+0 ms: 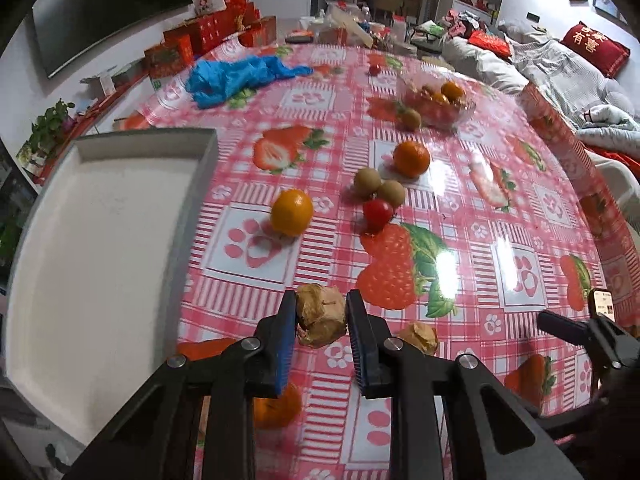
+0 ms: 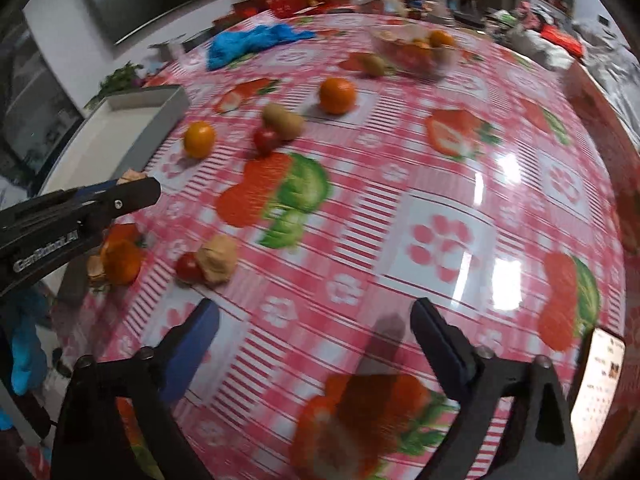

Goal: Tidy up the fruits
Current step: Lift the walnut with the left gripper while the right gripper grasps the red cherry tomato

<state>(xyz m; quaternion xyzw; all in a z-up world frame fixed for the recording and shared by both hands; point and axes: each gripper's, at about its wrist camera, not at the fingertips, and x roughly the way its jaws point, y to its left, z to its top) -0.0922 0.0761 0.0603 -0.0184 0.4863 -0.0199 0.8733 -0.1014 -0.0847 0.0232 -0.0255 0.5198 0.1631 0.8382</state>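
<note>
My left gripper [image 1: 320,320] is shut on a tan wrinkled fruit [image 1: 320,316], held just above the tablecloth beside the grey tray [image 1: 100,240]. It also shows in the right wrist view [image 2: 132,184]. Another tan fruit [image 1: 418,336] lies to its right, and an orange [image 1: 276,404] sits under the left finger. Farther off lie an orange [image 1: 292,212], a red tomato [image 1: 378,214], two kiwis [image 1: 378,186] and another orange [image 1: 412,159]. My right gripper [image 2: 316,320] is open and empty above the cloth, with a tan fruit [image 2: 218,260] and a tomato [image 2: 188,267] ahead to its left.
A clear bowl [image 1: 438,102] with oranges and tomatoes stands far back, a kiwi [image 1: 411,118] beside it. A blue plastic bag [image 1: 236,76] lies at the far left. A phone [image 2: 600,376] rests at the table's right edge. Red boxes line the back.
</note>
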